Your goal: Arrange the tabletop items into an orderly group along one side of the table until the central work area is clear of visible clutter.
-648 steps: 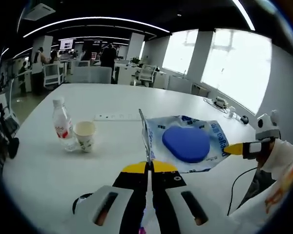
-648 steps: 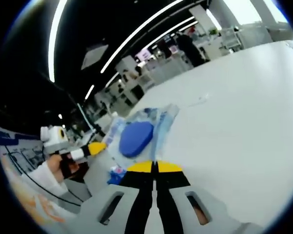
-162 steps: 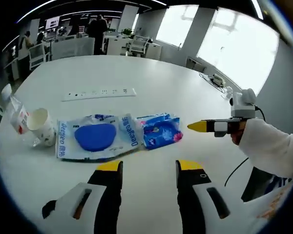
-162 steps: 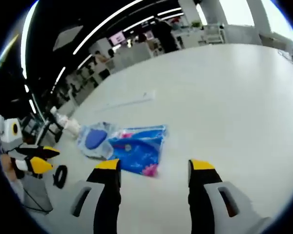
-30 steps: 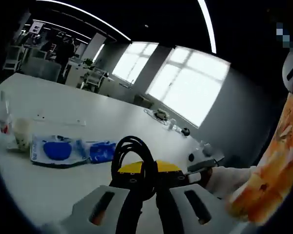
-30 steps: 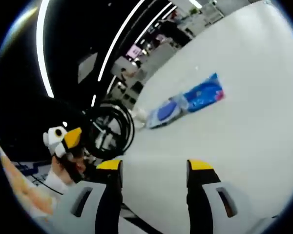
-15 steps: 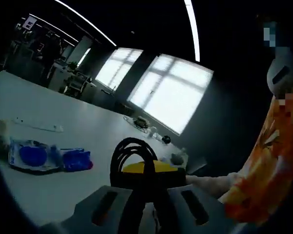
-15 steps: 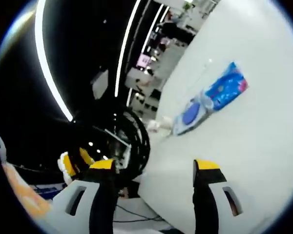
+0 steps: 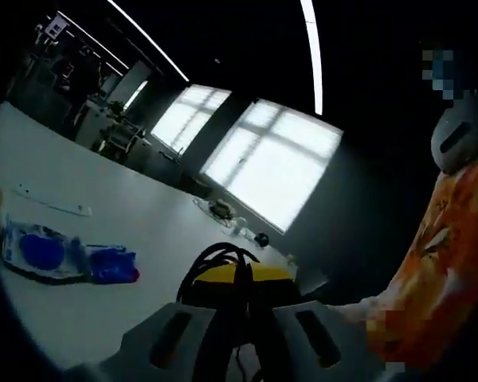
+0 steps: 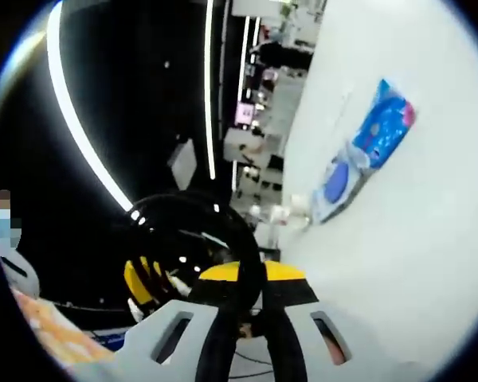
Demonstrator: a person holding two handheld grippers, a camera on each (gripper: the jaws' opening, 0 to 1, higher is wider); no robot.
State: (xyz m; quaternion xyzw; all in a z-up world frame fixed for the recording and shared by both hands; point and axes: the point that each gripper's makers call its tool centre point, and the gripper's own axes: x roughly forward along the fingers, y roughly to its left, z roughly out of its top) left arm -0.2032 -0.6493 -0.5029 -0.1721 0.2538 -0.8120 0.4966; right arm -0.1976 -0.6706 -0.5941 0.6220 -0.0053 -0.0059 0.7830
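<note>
A coiled black cable point(image 9: 221, 261) is held up in the air, and my left gripper point(image 9: 237, 276) is shut on it. In the right gripper view the same cable point(image 10: 193, 208) loops up to the left, with my right gripper point(image 10: 251, 274) shut on its near strand. The left gripper's yellow tips point(image 10: 146, 280) show just left of it. On the white table point(image 9: 151, 239) lie a clear bag with a blue disc point(image 9: 38, 252) and a blue packet point(image 9: 111, 267), side by side. Both also appear in the right gripper view: bag point(image 10: 337, 181), packet point(image 10: 389, 119).
A white power strip point(image 9: 54, 205) lies beyond the bag. A paper cup point(image 10: 296, 208) stands at the bag's far end. Small items point(image 9: 223, 211) sit near the table's window side. A person's orange sleeve point(image 9: 438, 278) is at the right.
My right gripper, open half a second ago, has come to the cable coil and shut on it. The left gripper keeps its hold on the coil.
</note>
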